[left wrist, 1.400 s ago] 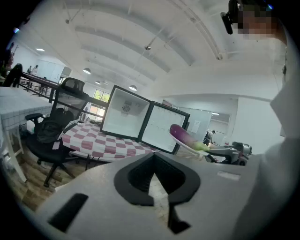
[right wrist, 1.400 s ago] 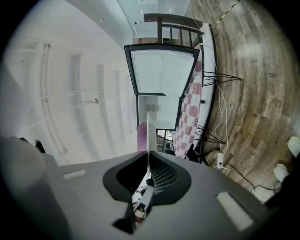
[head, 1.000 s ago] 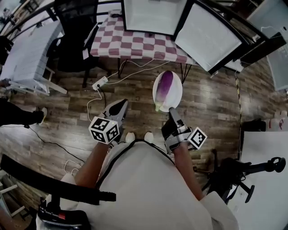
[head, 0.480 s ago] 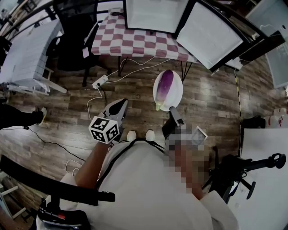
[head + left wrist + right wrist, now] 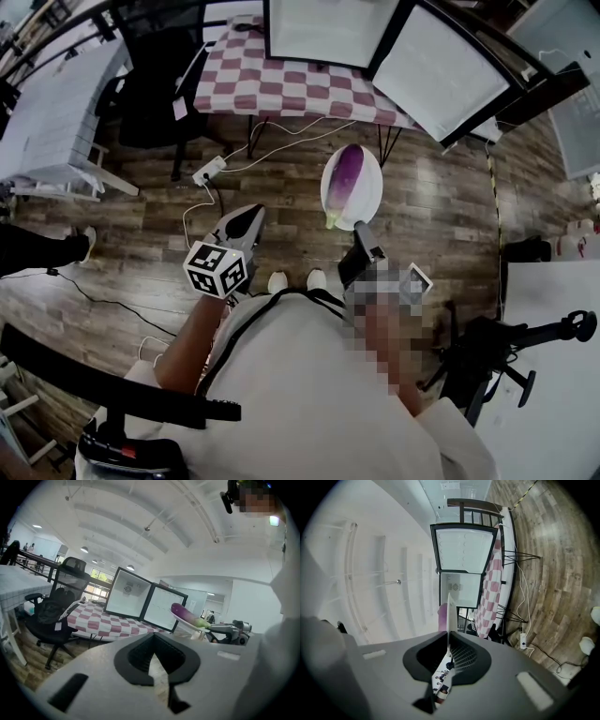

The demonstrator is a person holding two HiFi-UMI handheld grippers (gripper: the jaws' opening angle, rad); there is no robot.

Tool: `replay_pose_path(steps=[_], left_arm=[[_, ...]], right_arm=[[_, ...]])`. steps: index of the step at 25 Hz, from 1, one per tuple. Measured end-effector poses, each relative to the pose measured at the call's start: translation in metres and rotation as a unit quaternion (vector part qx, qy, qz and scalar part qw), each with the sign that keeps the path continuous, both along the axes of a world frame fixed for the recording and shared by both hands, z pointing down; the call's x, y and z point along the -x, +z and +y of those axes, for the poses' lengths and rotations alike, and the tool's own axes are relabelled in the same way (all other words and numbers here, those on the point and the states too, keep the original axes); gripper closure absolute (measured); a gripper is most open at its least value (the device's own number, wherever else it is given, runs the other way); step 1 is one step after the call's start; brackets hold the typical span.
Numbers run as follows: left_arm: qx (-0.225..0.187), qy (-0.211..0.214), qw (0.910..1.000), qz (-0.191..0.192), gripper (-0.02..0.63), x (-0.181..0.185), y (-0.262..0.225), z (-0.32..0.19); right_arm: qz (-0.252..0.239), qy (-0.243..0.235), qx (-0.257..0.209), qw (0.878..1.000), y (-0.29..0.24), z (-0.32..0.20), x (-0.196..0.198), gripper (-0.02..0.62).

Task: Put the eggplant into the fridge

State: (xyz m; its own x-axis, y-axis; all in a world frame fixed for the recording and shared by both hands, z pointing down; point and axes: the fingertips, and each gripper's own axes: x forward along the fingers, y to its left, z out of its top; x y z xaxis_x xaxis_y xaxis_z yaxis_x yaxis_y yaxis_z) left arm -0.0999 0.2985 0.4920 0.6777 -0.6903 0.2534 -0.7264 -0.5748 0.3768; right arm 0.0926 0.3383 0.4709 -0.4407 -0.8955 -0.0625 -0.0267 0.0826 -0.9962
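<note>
White side table (image 5: 56, 112): far left, slatted top, on the wood floor (image 5: 122, 244).
Office chair (image 5: 155, 89): black, between the white side table and the checked table, just beside the latter.
Power strip (image 5: 208, 172): white, on the floor in front of the chair, cables running off toward the checked table.
Left gripper (image 5: 246, 217): left of centre, over bare floor, pointing toward the checked table and tilted slightly down; jaws brought together, nothing between them.
Shoes (image 5: 277, 281): two white toes on the floor, between the two grippers, close to the body.
Checked table (image 5: 281, 89): red-and-white cloth, top centre, on thin black legs.
Fridge (image 5: 323, 33): small black-framed box with a white inside, standing on the checked table; door (image 5: 436, 80) swung wide open to the right.
Plate (image 5: 367, 192): white, oval, held out over the floor just short of the checked table's front edge, near rim pinched by the right gripper.
Eggplant (image 5: 345, 176): purple with a green stem end, lying lengthwise on the plate, stem end toward the person; outside the fridge and well apart from it.
Right gripper (image 5: 359, 232): right of centre, level, rolled onto its side; jaws nearly closed, clamped on the plate's thin rim, seen edge-on between the pads in the right gripper view.
White tabletop (image 5: 553, 375): lower right corner.
</note>
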Motion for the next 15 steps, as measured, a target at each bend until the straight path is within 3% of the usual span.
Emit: replay_pose_path(steps=[15], left_arm=[[0.003,-0.004,1.0,0.003,0.604,0.038,0.008,0.013]], right_arm=[[0.001,0.004,0.007,1.0,0.005,0.014,0.032,0.568]])
